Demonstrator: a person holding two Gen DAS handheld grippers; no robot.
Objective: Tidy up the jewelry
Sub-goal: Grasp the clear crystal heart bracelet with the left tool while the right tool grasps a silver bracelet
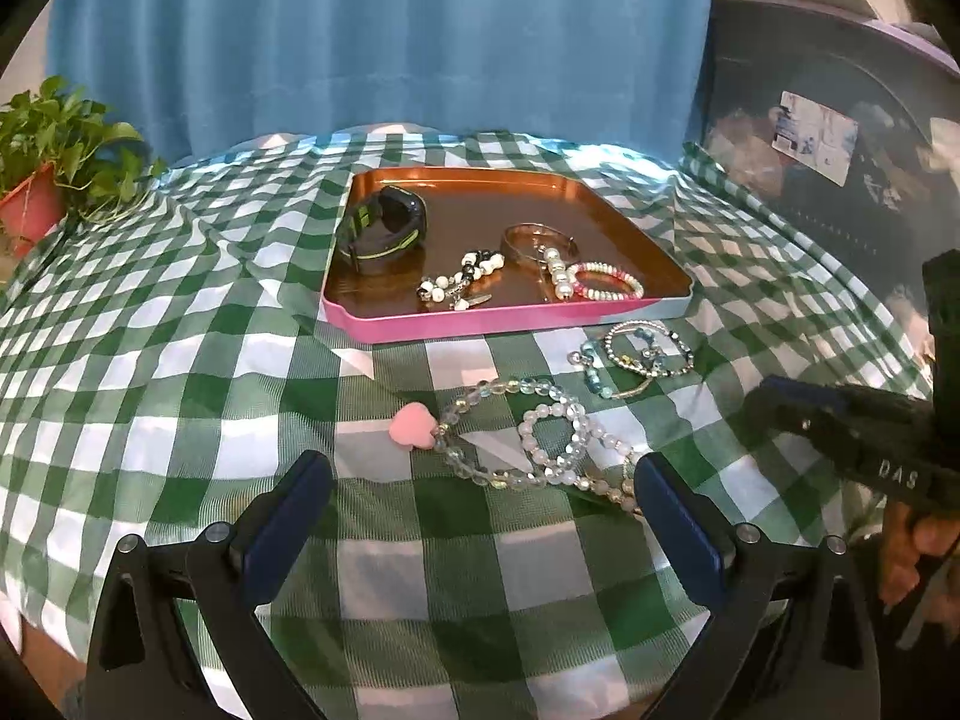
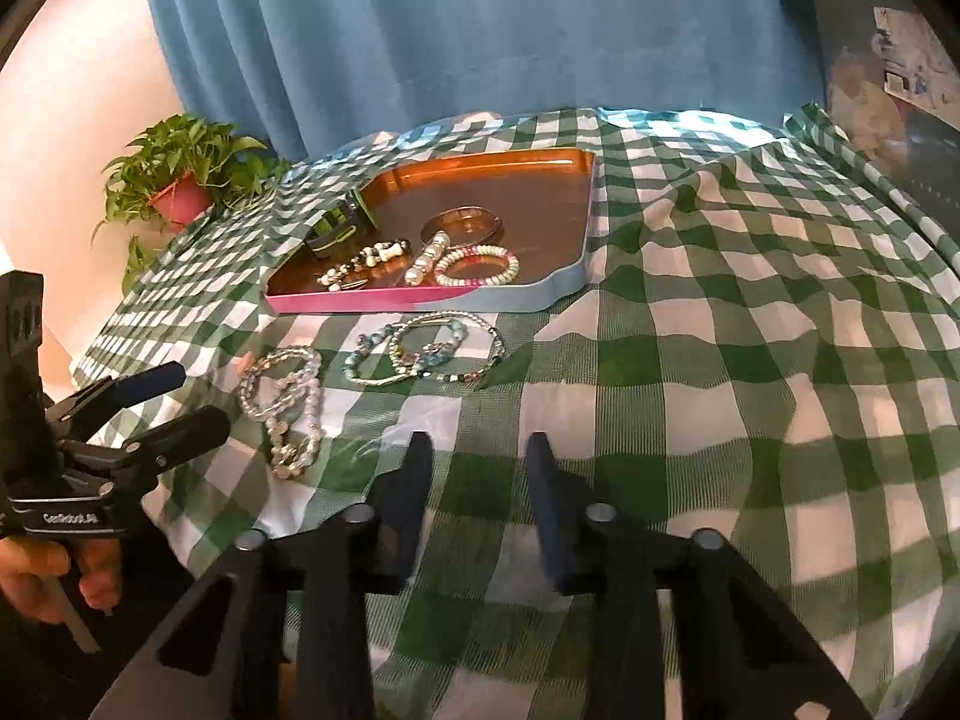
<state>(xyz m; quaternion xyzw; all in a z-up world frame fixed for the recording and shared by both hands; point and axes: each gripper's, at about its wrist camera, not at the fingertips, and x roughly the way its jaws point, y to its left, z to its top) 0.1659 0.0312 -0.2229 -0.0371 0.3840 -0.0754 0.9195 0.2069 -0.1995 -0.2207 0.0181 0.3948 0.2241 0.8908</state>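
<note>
Nearest the left wrist camera, the left gripper (image 1: 480, 498) has its jaws spread wide over a green-and-white checked cloth (image 1: 150, 360) covering the surface, holding nothing. Just ahead of those jaws lies a clear beaded bracelet (image 1: 540, 444) with a pink heart charm (image 1: 412, 427); its near end almost touches the right-hand finger. Beyond it, closer to the tray, sits a tangle of blue and silver bracelets (image 1: 636, 360). The pink-sided tray (image 1: 480, 318) with a copper-coloured floor stands behind them and holds a dark wristband (image 1: 384, 228), a black-and-white beaded piece (image 1: 462, 279), a metal bangle (image 1: 537, 240), a string of pearls (image 1: 558, 276) and a pink-and-white bracelet (image 1: 606, 282). The right gripper (image 2: 480, 468) hovers over bare cloth to the right of the loose bracelets, jaws parted and empty. A potted plant (image 2: 180, 180) stands at the far left, with a blue curtain (image 2: 450, 30) behind.
</note>
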